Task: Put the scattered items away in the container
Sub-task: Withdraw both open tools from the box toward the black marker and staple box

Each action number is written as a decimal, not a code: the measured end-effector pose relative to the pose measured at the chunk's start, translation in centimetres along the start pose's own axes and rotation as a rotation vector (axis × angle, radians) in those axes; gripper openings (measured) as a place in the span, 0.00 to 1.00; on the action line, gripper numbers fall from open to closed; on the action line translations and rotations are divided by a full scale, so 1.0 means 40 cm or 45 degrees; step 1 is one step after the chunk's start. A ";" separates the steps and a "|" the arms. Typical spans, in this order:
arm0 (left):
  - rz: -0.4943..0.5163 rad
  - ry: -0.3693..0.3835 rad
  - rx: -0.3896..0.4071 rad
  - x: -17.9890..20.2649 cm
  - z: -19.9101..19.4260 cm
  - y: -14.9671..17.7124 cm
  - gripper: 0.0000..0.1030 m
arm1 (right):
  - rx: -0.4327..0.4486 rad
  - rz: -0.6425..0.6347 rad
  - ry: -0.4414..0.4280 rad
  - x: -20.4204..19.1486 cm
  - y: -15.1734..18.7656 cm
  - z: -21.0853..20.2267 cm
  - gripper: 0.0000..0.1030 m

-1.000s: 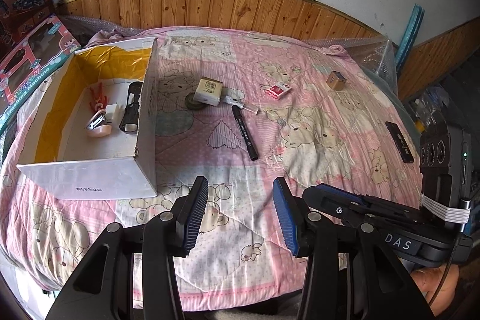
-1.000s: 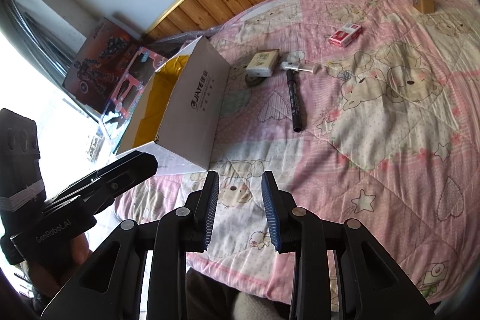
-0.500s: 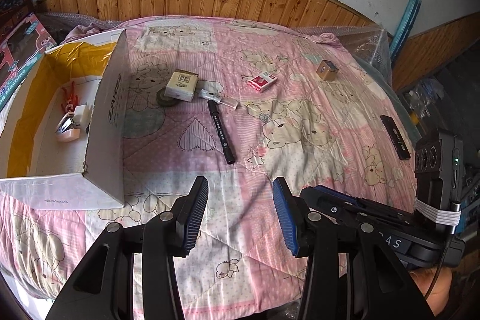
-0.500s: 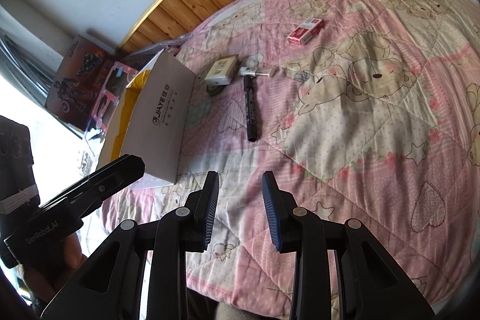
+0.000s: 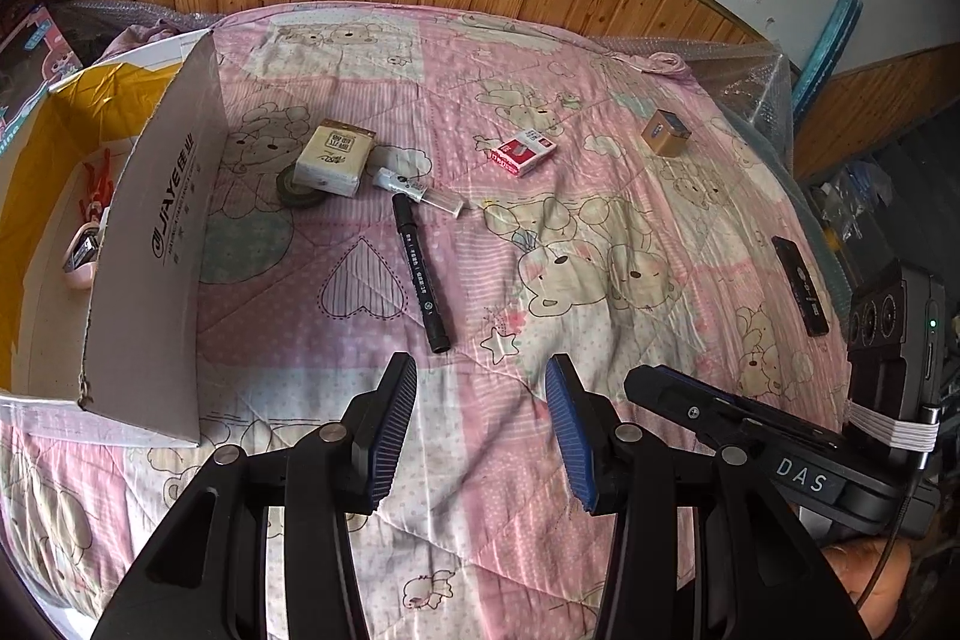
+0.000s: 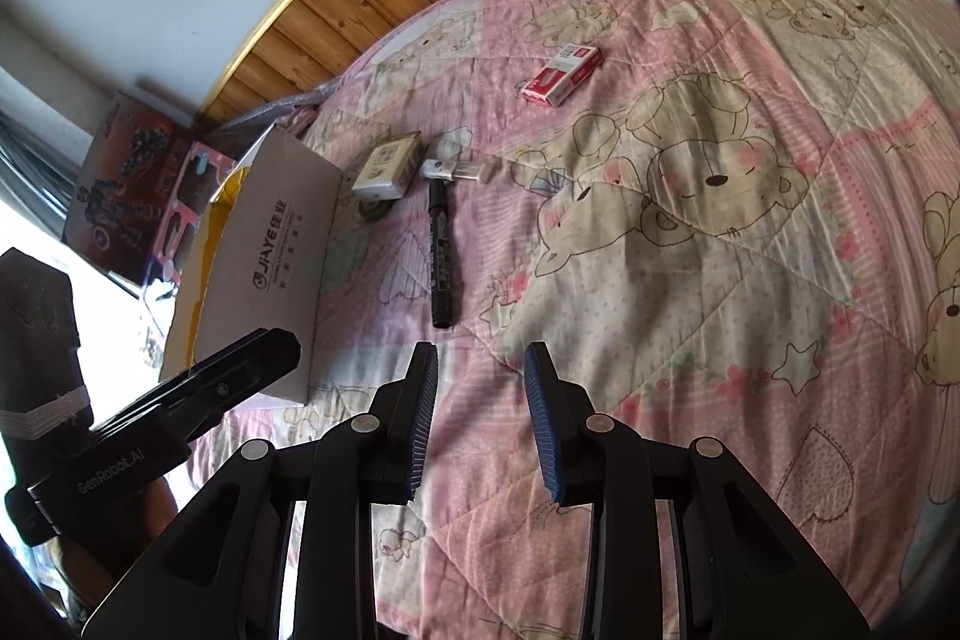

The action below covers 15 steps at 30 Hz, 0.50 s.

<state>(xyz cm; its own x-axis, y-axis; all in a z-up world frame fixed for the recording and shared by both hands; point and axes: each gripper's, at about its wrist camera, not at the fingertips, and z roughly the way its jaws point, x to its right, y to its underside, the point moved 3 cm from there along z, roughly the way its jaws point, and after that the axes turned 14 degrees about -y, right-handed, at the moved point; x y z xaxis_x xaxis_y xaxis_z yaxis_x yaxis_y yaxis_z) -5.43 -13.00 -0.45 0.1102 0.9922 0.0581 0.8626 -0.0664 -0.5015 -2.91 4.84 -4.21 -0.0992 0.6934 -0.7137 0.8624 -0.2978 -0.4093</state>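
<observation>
Black marker [image 5: 420,272] has been brought nearer by both empty, parted grippers, left gripper [image 5: 480,421] and right gripper [image 6: 480,415], swung away from the box [image 5: 162,244], so it is judged the next pickup.

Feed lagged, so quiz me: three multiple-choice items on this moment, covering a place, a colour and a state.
1. The black marker lies:
A. inside the box
B. on the quilt, right of the box
C. in a gripper

2. The small pack near the quilt's middle is:
A. red and white
B. green
C. blue

3. The left gripper is:
A. shut on the marker
B. shut, empty
C. open, empty

Answers: 1 B, it lies flat beside the cardboard box. 2 A, red print on white. 3 C, its jaws stand apart over bare quilt.
</observation>
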 end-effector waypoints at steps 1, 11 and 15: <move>-0.002 0.000 -0.006 0.000 0.008 -0.003 0.45 | -0.002 0.002 0.003 0.003 -0.007 0.004 0.32; -0.028 -0.007 -0.052 -0.005 0.096 -0.041 0.45 | -0.008 0.026 0.029 0.030 -0.101 0.047 0.32; -0.037 -0.005 -0.069 -0.004 0.131 -0.052 0.45 | -0.011 0.027 0.042 0.035 -0.147 0.072 0.33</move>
<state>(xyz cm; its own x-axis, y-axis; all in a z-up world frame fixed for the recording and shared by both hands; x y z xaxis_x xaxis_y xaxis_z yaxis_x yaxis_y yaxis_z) -9.84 -12.47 -3.93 0.0824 0.9942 0.0684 0.8909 -0.0427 -0.4521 -9.57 5.68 -4.45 -0.0641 0.7084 -0.7029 0.8683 -0.3075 -0.3891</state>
